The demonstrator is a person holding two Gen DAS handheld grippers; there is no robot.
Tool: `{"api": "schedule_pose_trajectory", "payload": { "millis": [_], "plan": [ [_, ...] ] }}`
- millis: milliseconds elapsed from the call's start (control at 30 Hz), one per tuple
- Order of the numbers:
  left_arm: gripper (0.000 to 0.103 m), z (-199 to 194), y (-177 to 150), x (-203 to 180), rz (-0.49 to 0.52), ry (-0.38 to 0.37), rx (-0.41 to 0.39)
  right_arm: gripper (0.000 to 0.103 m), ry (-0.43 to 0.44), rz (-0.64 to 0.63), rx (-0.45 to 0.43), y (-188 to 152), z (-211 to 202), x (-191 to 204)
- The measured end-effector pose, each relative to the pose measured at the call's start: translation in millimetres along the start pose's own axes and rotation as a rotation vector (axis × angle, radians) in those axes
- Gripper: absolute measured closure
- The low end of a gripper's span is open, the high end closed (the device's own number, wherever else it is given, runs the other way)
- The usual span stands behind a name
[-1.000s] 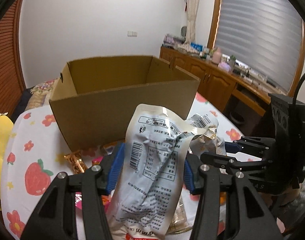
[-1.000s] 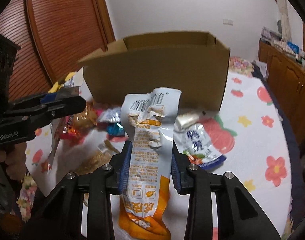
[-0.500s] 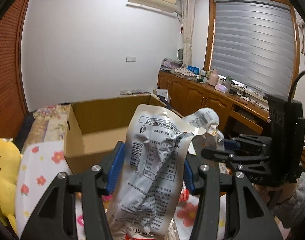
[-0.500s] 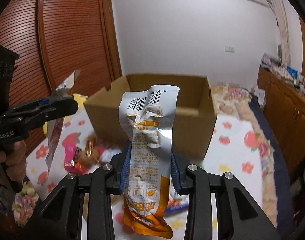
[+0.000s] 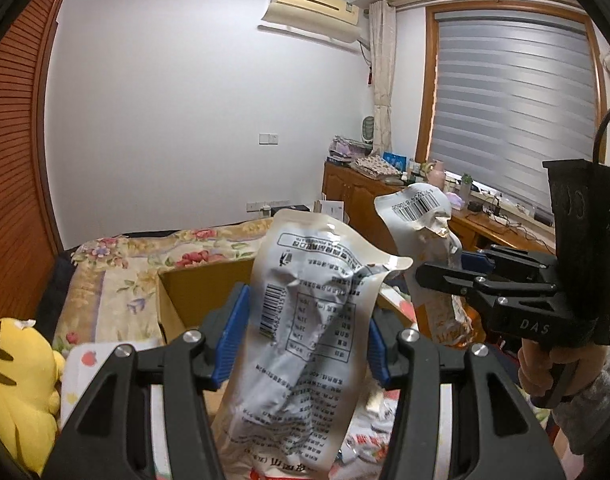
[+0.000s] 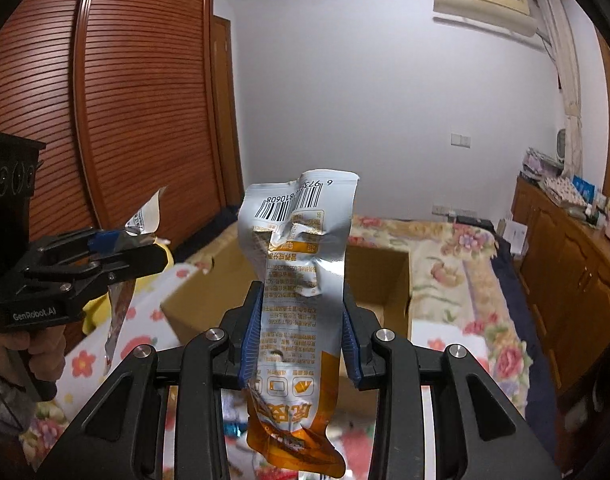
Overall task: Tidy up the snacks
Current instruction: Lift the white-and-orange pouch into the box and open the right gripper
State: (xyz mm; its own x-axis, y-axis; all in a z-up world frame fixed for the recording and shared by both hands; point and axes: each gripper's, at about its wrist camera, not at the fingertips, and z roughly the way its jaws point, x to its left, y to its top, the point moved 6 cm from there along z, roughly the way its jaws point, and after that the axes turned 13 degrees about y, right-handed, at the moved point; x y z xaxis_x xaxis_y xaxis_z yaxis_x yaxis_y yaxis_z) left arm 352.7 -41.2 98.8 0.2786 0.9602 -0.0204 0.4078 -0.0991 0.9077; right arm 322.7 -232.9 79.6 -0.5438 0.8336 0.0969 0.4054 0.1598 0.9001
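My left gripper is shut on a crumpled silver snack pouch with printed tables and a barcode, held upright. Behind it the open cardboard box shows only part of its rim and inner wall. My right gripper is shut on a silver-and-orange snack pouch, barcode end up, above the near edge of the same box. Each gripper also appears in the other's view: the right one holding its pouch to my right, the left one at the left edge.
A tablecloth with strawberries and flowers carries loose snack packets under the grippers. A yellow plush toy sits at the left. Beyond the box lie a floral bedspread, a wooden cabinet and a slatted wardrobe.
Both grippers have risen with their pouches still gripped. The box has dropped lower in both views, and the table's loose snacks have slid mostly out of sight beneath.
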Motion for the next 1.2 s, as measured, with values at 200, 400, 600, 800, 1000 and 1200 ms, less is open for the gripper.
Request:
{"api": "schedule_pose_trajectory", "payload": {
  "millis": [200,400,600,800,1000,1200],
  "plan": [
    [0.051,33.7,24.0,20.2,-0.009,0.029,-0.005,0.069,0.007,-0.015,0.007,23.5,33.8,-12.8],
    [0.051,78.3,34.3,34.0,-0.021,0.059,0.011,0.069,0.001,-0.022,0.017,33.3,74.3,-30.4],
    [0.051,118.0,22.1,33.6,-0.020,0.074,0.063,0.069,-0.012,-0.025,0.049,20.2,108.3,-40.1],
    [0.050,150.4,-4.2,35.3,-0.019,0.085,0.139,0.069,-0.027,-0.005,0.094,-1.2,132.6,-53.2],
    [0.050,167.0,-16.2,26.4,-0.010,0.085,0.183,0.069,-0.040,0.033,0.148,-18.8,144.2,-61.6],
    [0.039,182.0,-35.0,12.5,0.038,0.100,0.280,0.070,-0.060,0.068,0.185,-30.8,147.7,-70.3]
  ]
}}
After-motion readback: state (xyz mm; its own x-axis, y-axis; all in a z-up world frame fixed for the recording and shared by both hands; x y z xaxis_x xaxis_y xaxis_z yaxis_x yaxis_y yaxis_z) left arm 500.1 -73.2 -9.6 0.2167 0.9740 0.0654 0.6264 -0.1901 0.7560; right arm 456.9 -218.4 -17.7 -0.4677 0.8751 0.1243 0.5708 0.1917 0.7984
